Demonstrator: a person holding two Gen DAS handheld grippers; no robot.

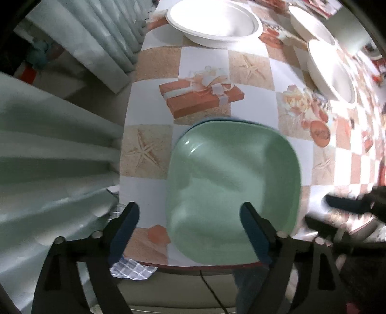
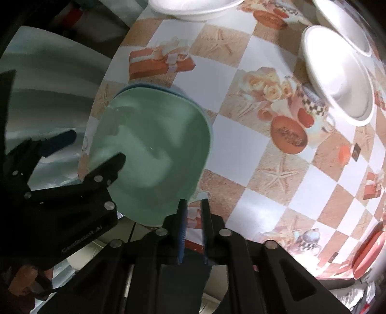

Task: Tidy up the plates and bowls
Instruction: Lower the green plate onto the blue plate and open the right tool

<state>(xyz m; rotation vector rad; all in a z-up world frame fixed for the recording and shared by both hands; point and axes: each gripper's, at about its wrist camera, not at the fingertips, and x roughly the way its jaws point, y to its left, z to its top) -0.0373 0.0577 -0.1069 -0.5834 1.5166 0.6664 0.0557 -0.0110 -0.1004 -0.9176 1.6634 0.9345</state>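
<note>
A pale green square plate (image 1: pixel 231 183) (image 2: pixel 154 149) lies on a blue plate (image 1: pixel 212 120) (image 2: pixel 144 85) near the table's front edge; only the blue rim shows. My left gripper (image 1: pixel 189 207) (image 2: pixel 91 149) points down over the stack's left side. Its jaws stand wide apart, one finger over the green plate and the other over the tablecloth, neither pressing on anything. My right gripper (image 2: pixel 193 205) sits at the green plate's near right corner with a narrow gap between its pads. Only tablecloth shows in that gap.
Three white bowls stand further back on the table: one at the far left (image 1: pixel 212 21) (image 2: pixel 193 7) and two at the right (image 1: pixel 333 70) (image 2: pixel 337 79), (image 1: pixel 311 21) (image 2: pixel 345 21). A red dish (image 2: pixel 369 251) sits at the near right edge. A curtain (image 1: pixel 60 157) hangs left of the table, with crumpled foil (image 1: pixel 132 268) at the table's edge.
</note>
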